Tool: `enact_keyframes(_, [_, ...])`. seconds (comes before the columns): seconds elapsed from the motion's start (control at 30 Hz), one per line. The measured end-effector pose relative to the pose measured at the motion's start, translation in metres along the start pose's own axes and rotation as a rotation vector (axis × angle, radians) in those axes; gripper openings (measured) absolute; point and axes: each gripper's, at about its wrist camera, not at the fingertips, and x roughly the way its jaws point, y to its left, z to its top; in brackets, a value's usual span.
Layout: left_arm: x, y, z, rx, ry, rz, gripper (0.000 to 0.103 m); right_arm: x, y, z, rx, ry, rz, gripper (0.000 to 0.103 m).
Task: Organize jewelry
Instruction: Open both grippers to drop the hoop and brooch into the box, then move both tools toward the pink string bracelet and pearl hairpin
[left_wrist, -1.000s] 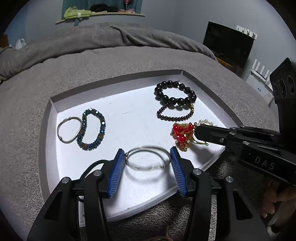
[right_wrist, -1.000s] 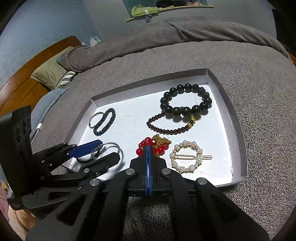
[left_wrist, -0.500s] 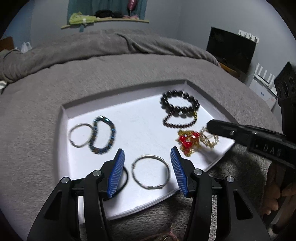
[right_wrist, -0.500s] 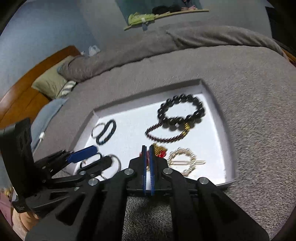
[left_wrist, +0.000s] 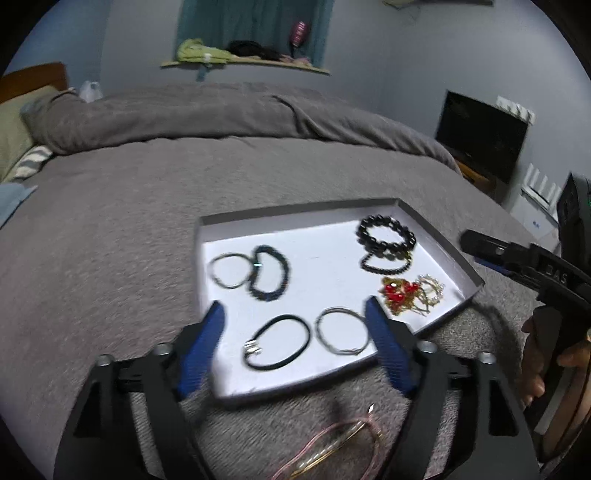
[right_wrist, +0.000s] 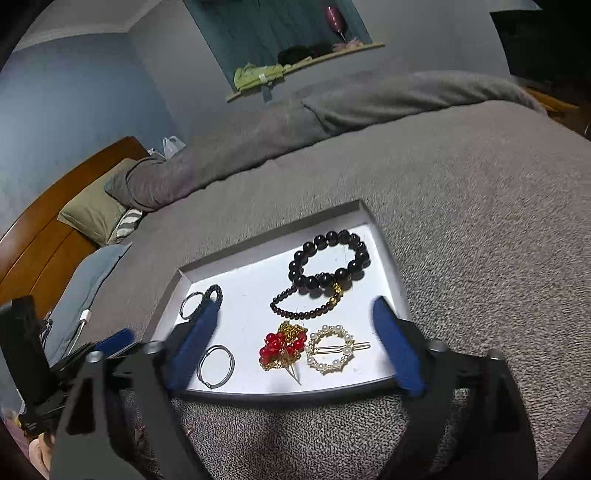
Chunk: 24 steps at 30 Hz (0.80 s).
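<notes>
Jewelry sits in white tray (left_wrist: 439, 236) on grey bed cover (left_wrist: 110, 229). Left gripper (left_wrist: 295, 343) angled down above tray's near edge, jaws just opened wide, nothing between pads; silver bangle (left_wrist: 341, 330) and black cord bracelet (left_wrist: 277, 341) lie in tray beyond fingertips. Right gripper (right_wrist: 295, 343) angled down, jaws just opened wide, empty; red bead cluster (right_wrist: 282, 347) and pearl hair clip (right_wrist: 332, 349) lie in tray ahead. Hand (left_wrist: 535, 354) grips right handle, marked "DAS". Black bead bracelet (right_wrist: 328, 264) at tray's far corner.
</notes>
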Motion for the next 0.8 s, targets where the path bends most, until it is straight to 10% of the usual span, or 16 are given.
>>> enact_keyframes(0.23, [-0.034,0.025,-0.011,-0.124,-0.079,0.094,0.096,-0.028,0.014,-0.012,-0.064,-0.099,-0.046,0.098])
enact_keyframes(0.8, [-0.058,0.022,-0.071,-0.033,-0.025,0.172,0.096,-0.048,0.064,-0.068,-0.228,-0.098,-0.028,0.098])
